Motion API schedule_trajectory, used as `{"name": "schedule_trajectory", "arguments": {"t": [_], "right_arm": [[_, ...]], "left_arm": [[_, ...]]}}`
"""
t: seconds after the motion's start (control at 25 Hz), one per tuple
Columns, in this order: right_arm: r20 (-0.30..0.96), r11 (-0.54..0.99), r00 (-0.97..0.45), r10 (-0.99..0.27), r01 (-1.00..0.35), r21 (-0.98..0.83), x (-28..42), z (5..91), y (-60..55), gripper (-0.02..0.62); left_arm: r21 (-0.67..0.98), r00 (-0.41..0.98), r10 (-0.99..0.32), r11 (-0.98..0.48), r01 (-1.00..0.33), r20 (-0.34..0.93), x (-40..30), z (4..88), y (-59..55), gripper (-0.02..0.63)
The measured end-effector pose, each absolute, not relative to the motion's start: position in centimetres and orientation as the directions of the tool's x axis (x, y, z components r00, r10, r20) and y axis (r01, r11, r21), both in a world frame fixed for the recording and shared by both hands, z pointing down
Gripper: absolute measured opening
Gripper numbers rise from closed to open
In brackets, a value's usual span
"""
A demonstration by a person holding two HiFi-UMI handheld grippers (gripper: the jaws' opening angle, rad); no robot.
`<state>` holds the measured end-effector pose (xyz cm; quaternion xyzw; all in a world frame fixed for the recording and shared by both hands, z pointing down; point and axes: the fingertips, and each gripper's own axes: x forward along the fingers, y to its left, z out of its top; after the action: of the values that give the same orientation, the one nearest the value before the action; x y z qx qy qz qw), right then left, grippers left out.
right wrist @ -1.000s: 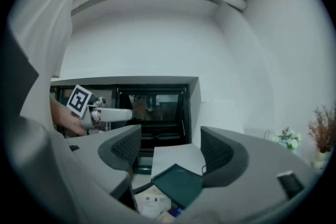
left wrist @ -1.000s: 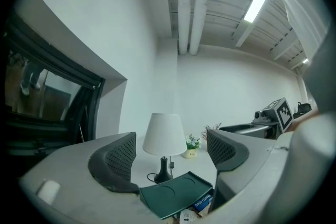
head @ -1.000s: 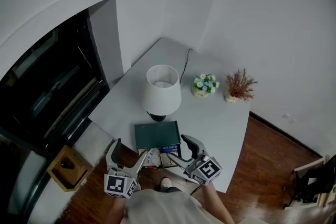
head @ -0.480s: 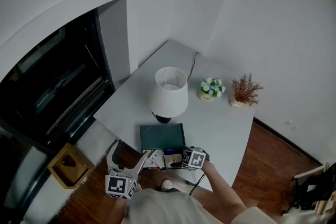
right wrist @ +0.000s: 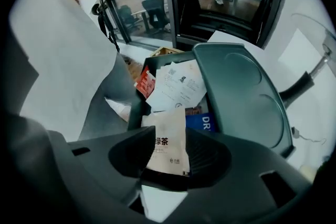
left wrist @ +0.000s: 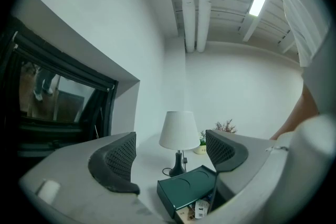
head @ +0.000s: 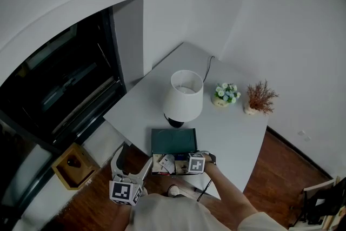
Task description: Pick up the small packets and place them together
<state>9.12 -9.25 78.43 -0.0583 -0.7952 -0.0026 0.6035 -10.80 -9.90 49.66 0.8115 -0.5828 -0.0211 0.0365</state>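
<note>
Inside the open green box (right wrist: 137, 97) at the near edge of the white table (head: 232, 127), a beige packet (right wrist: 168, 126) printed with dark characters stands on end between the jaws of the right gripper (right wrist: 170, 140). That gripper points steeply down into the box; its jaws have just been closing, and the pads now meet the packet's two side edges with its face turned toward the camera. Behind it in the same compartment lie a white packet (right wrist: 177, 84), a red packet (right wrist: 146, 84) against the box's left wall, and a blue packet (right wrist: 212, 122) tucked under the raised lid (right wrist: 247, 89). The left gripper (left wrist: 171, 157) is held level off the table's near left corner, its jaws wide apart with nothing between them. Farther back on the table stand a white-shaded lamp (head: 184, 97), a small pot of flowers (head: 226, 94) and a dried plant (head: 261, 99).
</note>
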Motion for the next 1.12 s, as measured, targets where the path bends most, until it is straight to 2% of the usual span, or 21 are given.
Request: {"name": "schedule_trajectory", "arguments": {"t": [0.04,0.12,0.24,0.44,0.76,0.96,1.12], "right_arm": [[0.962,0.994,-0.264,0.071,0.101,-0.046,9.1,78.2,-9.4,0.154],[0.967,0.993,-0.253,0.038,0.120,-0.007,9.3,77.8,-9.8,0.060],[0.972,0.988,-0.233,0.032,0.151,0.003,9.7,77.2,-9.7,0.003],[0.965,0.992,-0.263,0.006,0.120,0.027,9.5,74.5,-8.9,0.003],[0.851,0.995,-0.516,-0.099,-0.056,0.082,7.5,68.3,-9.8,0.003],[0.656,0.950,-0.738,-0.157,-0.295,-0.104,5.5,65.0,-13.0,0.003],[0.503,0.821,-0.796,-0.337,-0.510,-0.256,4.1,63.8,-17.8,0.003]], "left_arm": [[0.083,0.319,-0.948,-0.317,-0.945,0.009,-11.0,49.7,-9.8,0.403],[0.091,0.313,-0.950,-0.311,-0.946,0.010,-11.2,49.9,-9.8,0.405],[0.100,0.312,-0.950,-0.310,-0.945,0.009,-11.0,50.0,-9.8,0.400],[0.103,0.325,-0.946,-0.324,-0.941,-0.002,-10.8,50.0,-9.9,0.396],[0.111,0.326,-0.945,-0.323,-0.940,0.009,-10.6,50.5,-10.4,0.394],[0.116,0.319,-0.948,-0.316,-0.942,0.007,-10.8,50.4,-10.4,0.394],[0.109,0.303,-0.953,-0.300,-0.948,0.010,-11.8,50.3,-10.3,0.394]]}}
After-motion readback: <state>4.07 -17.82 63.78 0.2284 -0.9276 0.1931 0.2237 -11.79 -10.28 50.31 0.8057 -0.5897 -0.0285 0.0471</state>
